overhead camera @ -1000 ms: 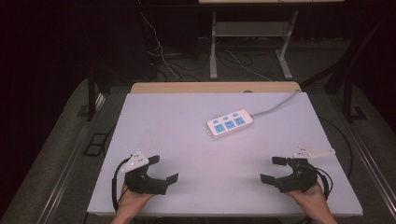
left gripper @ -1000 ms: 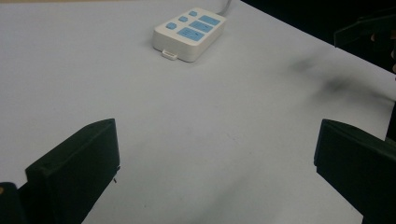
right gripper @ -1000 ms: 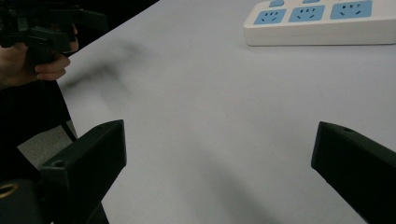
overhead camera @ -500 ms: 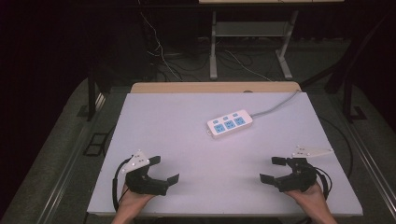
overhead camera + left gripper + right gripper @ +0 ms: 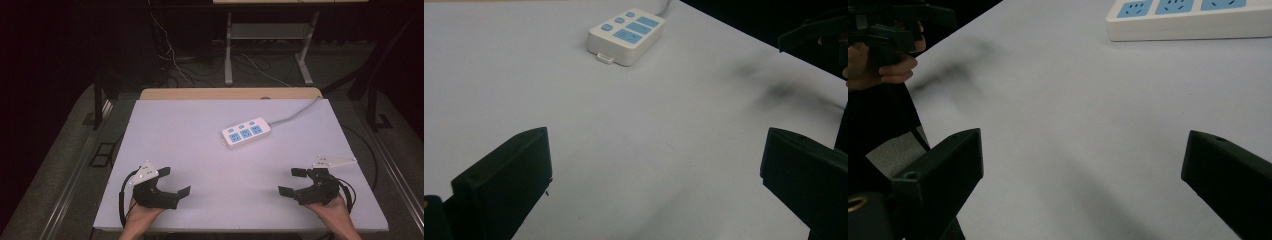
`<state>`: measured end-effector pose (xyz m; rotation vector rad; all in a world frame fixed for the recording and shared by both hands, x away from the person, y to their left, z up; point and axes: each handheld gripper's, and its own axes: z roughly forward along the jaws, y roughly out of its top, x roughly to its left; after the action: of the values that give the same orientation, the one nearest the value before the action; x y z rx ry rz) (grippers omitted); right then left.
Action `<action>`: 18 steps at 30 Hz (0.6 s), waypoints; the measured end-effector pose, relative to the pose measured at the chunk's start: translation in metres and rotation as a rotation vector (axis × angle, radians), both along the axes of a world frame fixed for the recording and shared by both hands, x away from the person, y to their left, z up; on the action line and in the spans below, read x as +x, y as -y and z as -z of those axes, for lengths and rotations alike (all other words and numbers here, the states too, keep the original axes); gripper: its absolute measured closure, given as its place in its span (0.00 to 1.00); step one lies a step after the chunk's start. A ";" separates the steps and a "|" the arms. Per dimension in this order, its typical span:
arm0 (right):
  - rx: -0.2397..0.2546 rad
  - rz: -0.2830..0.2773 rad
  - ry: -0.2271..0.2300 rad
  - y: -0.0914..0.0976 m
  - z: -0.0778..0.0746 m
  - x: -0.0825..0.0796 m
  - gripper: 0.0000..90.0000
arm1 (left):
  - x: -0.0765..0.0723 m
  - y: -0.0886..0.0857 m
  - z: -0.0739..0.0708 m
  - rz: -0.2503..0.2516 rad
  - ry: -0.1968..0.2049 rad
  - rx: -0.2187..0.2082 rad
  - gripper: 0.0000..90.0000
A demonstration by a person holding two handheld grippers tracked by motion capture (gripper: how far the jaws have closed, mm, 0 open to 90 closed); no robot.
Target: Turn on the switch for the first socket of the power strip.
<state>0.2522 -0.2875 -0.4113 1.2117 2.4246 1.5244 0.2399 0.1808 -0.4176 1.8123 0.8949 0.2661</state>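
Observation:
A white power strip (image 5: 246, 132) with blue sockets lies flat on the white tabletop (image 5: 190, 135), a little right of centre. My left gripper (image 5: 175, 181) rests near the front left edge, held in a hand, jaws wide apart with nothing between them. My right gripper (image 5: 291, 181) sits near the front right edge, also open and empty. In the left gripper view the power strip (image 5: 626, 35) lies far ahead of the left gripper (image 5: 656, 150). In the right gripper view the power strip (image 5: 1193, 17) is at the top right, beyond the right gripper (image 5: 1080, 150).
A grey cable (image 5: 300, 111) runs from the strip off the table's back right. A wooden strip (image 5: 230, 93) borders the far edge. Dark floor with cables and metal table legs (image 5: 228, 50) lies beyond. The other hand (image 5: 883, 55) appears at the top left of the right gripper view.

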 end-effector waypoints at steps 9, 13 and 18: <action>-0.008 -0.005 -0.016 -0.003 -0.002 0.003 0.03 | 0.000 0.000 0.000 -0.001 0.004 -0.007 0.00; -0.013 -0.008 -0.029 -0.004 -0.003 0.007 0.03 | 0.000 0.001 0.001 0.003 0.002 -0.005 0.00; -0.018 -0.013 -0.029 -0.004 -0.006 0.011 0.03 | 0.000 0.001 0.001 0.001 -0.001 -0.004 0.00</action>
<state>0.2636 -0.2838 -0.4049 1.2255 2.4633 1.4949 0.2399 0.1799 -0.4187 1.8093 0.8945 0.2625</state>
